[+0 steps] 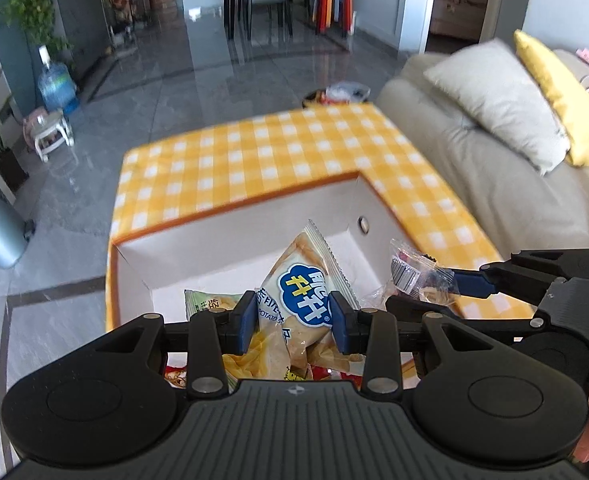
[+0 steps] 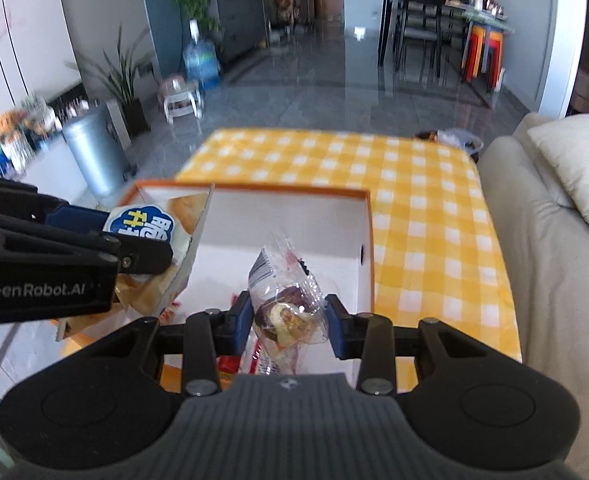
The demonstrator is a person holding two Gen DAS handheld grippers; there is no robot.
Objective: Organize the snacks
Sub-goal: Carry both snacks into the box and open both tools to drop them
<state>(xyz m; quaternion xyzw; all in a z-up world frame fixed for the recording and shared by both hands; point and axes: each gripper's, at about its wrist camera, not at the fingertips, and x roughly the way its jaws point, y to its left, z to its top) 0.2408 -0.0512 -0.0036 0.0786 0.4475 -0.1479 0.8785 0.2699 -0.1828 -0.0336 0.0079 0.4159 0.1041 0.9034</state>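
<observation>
My left gripper (image 1: 293,322) is shut on a potato chip bag (image 1: 302,280) with a blue cloud logo, held over a white box with an orange rim (image 1: 234,204). My right gripper (image 2: 289,322) is shut on a clear-wrapped chocolate pastry (image 2: 286,300), held over the same box (image 2: 286,216). In the left wrist view the right gripper (image 1: 454,284) comes in from the right with the pastry (image 1: 410,274). In the right wrist view the left gripper (image 2: 106,236) comes in from the left with the chip bag (image 2: 154,224). More snack packets (image 1: 202,300) lie in the box.
The box stands on a table with a yellow checked cloth (image 1: 254,152). A beige sofa with a white cushion (image 1: 494,100) and a yellow cushion (image 1: 554,96) is to the right. A grey bin (image 2: 94,152) and a small stool (image 2: 180,98) stand on the floor at left.
</observation>
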